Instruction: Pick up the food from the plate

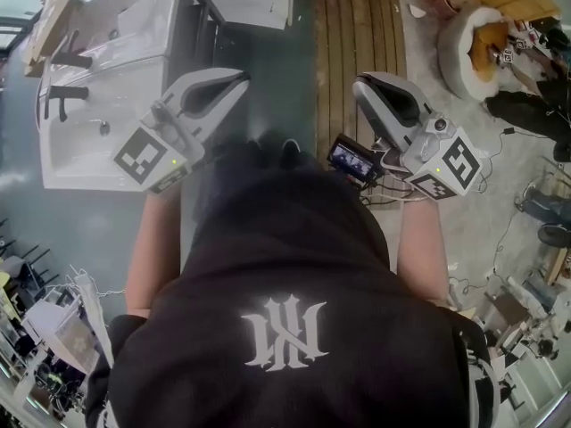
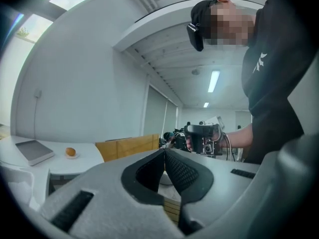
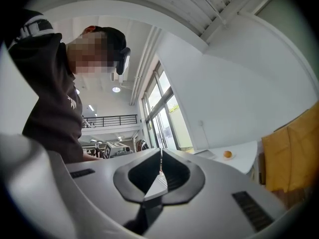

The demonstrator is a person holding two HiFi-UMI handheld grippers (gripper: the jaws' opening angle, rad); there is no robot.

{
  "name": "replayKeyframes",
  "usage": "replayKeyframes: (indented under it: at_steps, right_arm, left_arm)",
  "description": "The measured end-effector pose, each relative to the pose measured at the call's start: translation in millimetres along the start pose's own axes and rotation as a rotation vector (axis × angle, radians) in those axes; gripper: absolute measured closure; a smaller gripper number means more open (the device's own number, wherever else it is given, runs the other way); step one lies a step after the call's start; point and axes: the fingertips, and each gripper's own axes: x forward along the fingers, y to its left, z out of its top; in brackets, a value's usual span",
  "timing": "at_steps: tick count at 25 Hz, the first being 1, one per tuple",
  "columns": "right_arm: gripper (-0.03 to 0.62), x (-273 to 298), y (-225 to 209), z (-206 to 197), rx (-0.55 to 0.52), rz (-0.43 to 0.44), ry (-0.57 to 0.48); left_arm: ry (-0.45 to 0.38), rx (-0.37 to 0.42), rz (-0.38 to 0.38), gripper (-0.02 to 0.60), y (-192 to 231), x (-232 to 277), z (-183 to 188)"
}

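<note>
A small orange-brown piece of food [image 2: 71, 152] lies on a little white plate [image 2: 71, 156] on a white table, far off at the left of the left gripper view. In the right gripper view the same food [image 3: 228, 154] shows small on the white table's edge [image 3: 244, 158]. My left gripper [image 2: 164, 151] is shut with nothing in it, its tips touching. The right gripper [image 3: 160, 154] is likewise shut and holds nothing. In the head view both the left gripper [image 1: 243, 80] and the right gripper [image 1: 359, 85] are held up in front of the person's black hoodie, far from the food.
A grey flat tablet-like slab [image 2: 34, 151] lies on the table near the plate. A wooden panel [image 2: 130, 146] stands beside the table. Below in the head view are wood planks [image 1: 352, 25] and a round cushioned bed [image 1: 477, 47]; equipment clutters the room's edges.
</note>
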Motion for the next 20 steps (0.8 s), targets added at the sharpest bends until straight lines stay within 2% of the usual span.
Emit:
replayKeyframes:
  at_steps: [3, 6, 8, 14, 20]
  right_arm:
    - [0.589, 8, -20, -2, 0.001, -0.005, 0.012]
    - [0.589, 23, -36, -5, 0.007, 0.0, 0.021]
    - [0.589, 37, -48, -7, 0.005, 0.007, 0.029]
    - [0.589, 112, -102, -8, 0.011, 0.018, 0.071]
    - [0.589, 199, -154, 4, -0.004, 0.035, 0.113]
  left_arm:
    - [-0.01, -0.013, 0.006, 0.577, 13, 6, -2]
    - [-0.071, -0.031, -0.029, 0.577, 27, 9, 0]
    - [-0.072, -0.036, -0.025, 0.577, 44, 11, -3]
    - [-0.018, -0.039, -0.004, 0.577, 138, 21, -10]
    - [-0.054, -0.071, -0.012, 0.577, 238, 28, 1]
